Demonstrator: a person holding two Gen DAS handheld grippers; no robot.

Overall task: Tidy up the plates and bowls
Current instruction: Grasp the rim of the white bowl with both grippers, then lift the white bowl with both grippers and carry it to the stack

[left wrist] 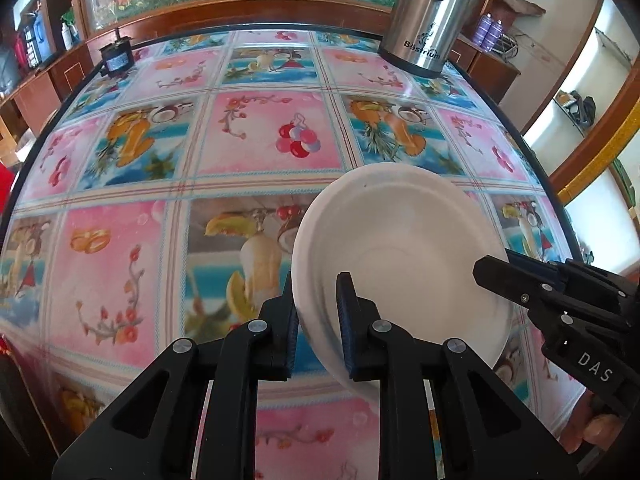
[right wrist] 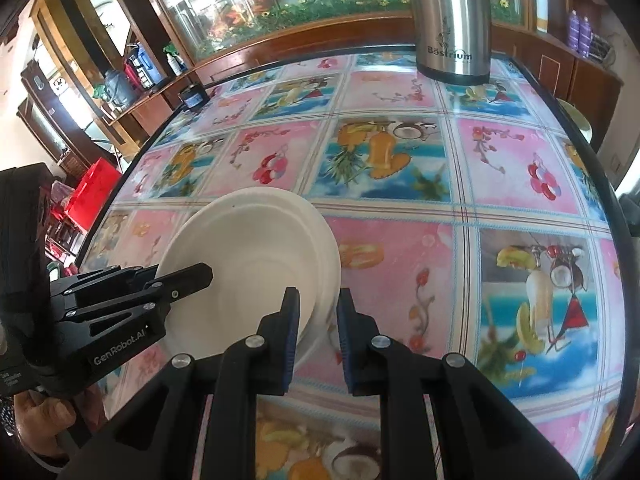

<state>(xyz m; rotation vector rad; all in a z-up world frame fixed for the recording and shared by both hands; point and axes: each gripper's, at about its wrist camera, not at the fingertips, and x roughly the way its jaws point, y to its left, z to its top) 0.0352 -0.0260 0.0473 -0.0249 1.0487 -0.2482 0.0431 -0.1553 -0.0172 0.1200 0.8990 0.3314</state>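
my left tongs point(left wrist: 316, 320) are clamped on the rim of the white bowl point(left wrist: 400, 248), one finger outside the wall and one inside, at about 7 o'clock on the bowl as my left camera sees it. my right tongs point(right wrist: 316, 332) are clamped on the opposite rim, at about 5 o'clock in my right camera's view, where the edge looks like more than one layer, perhaps stacked bowls; i cannot tell how many. the bowl sits tilted between the two tongs over the counter point(left wrist: 120, 240), which wears a glossy cloth of pink and blue fruit squares. whether its base touches the cloth i cannot tell. a steel kettle point(left wrist: 432, 20) stands well apart at 1 o'clock near the far edge, and a small dark jar point(left wrist: 116, 56) at 11 o'clock.
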